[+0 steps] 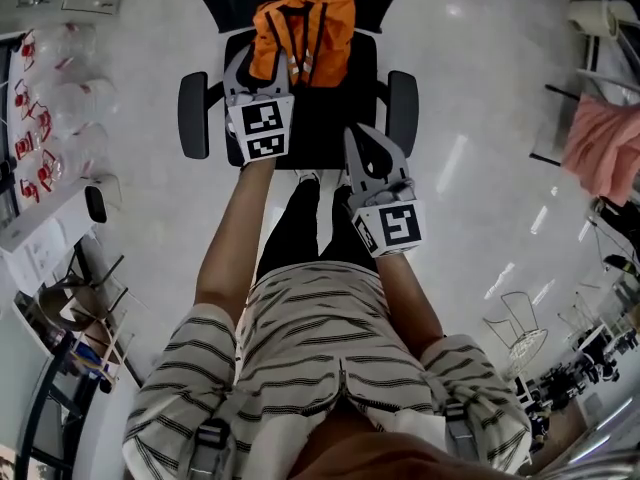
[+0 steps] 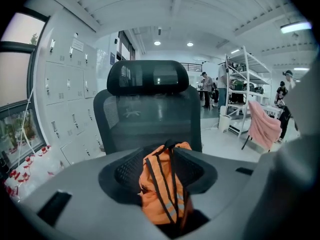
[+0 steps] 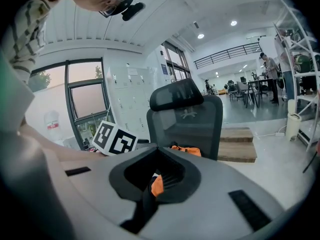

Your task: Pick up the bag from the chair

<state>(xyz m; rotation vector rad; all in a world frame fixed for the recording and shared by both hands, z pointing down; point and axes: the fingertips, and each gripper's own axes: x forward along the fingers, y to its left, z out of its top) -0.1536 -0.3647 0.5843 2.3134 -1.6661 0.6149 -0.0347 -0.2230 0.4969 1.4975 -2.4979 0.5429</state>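
Observation:
An orange bag (image 1: pixel 305 33) with black straps lies on the seat of a black office chair (image 1: pixel 330 118). My left gripper (image 1: pixel 255 63) is at the bag's near left corner. In the left gripper view the bag (image 2: pixel 160 189) fills the gap between the jaws, which are closed on its fabric and straps just behind the left gripper's tips (image 2: pixel 170 146). My right gripper (image 1: pixel 360 136) hangs lower, over the seat's front edge, apart from the bag. Its jaws meet at the right gripper's tips (image 3: pixel 156 148) with nothing held; the bag (image 3: pixel 187 150) shows beyond, in front of the chair's backrest (image 3: pixel 187 119).
Armrests (image 1: pixel 193 115) (image 1: pixel 402 108) flank the seat. A pink cloth (image 1: pixel 605 148) hangs on a rack to the right. Plastic bags (image 1: pixel 40 98) lie at the left. White lockers (image 2: pixel 65 109) stand behind the chair, shelving (image 2: pixel 245 84) and people farther back. Steps (image 3: pixel 237 144) lie behind.

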